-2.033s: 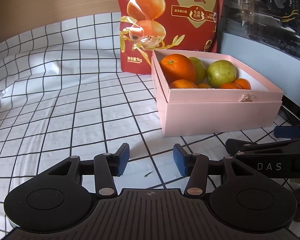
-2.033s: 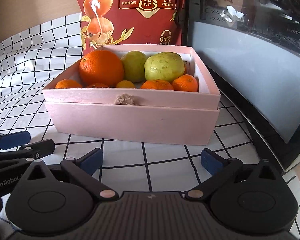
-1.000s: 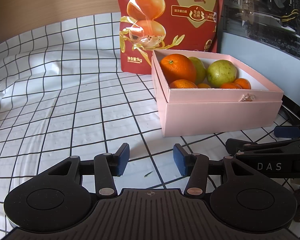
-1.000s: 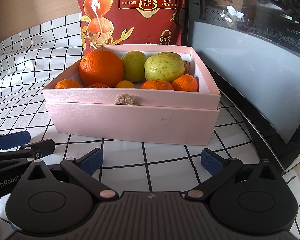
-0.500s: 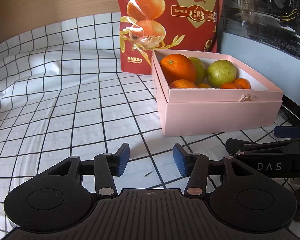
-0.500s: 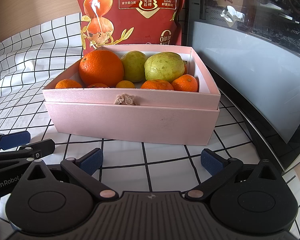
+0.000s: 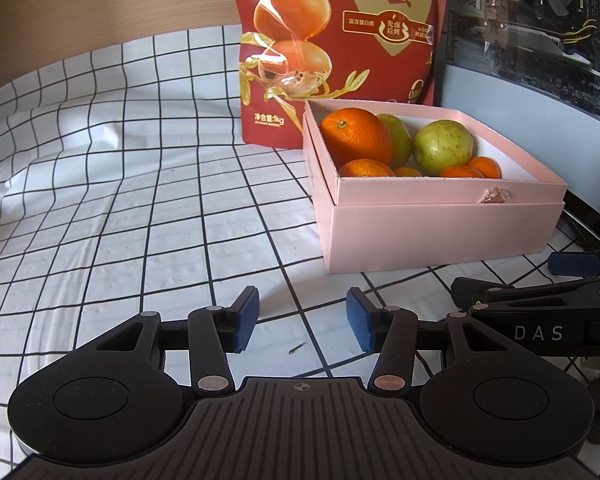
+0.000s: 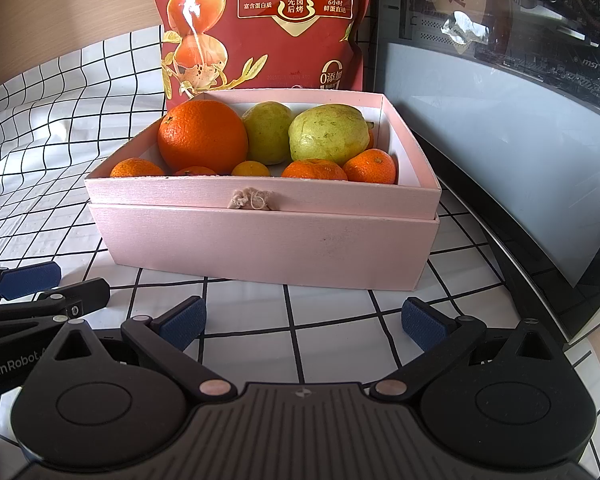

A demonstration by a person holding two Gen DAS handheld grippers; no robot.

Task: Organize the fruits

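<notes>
A white cloth with a black grid covers the worktop. At its far right stands a computer case with a glass side, and next to it a tall red snack bag rises just behind the box. The pink box sits on the cloth near the case, open at the top, and holds all the fruit. In it, a big orange lies at the back left, with two green pears beside it to the right. Small tangerines line the front wall. A frayed knot of string sticks out of that wall. The left gripper hovers over bare cloth to the left of the box, jaws apart and empty. The right gripper faces the front of the box, jaws spread wide with nothing between them.
</notes>
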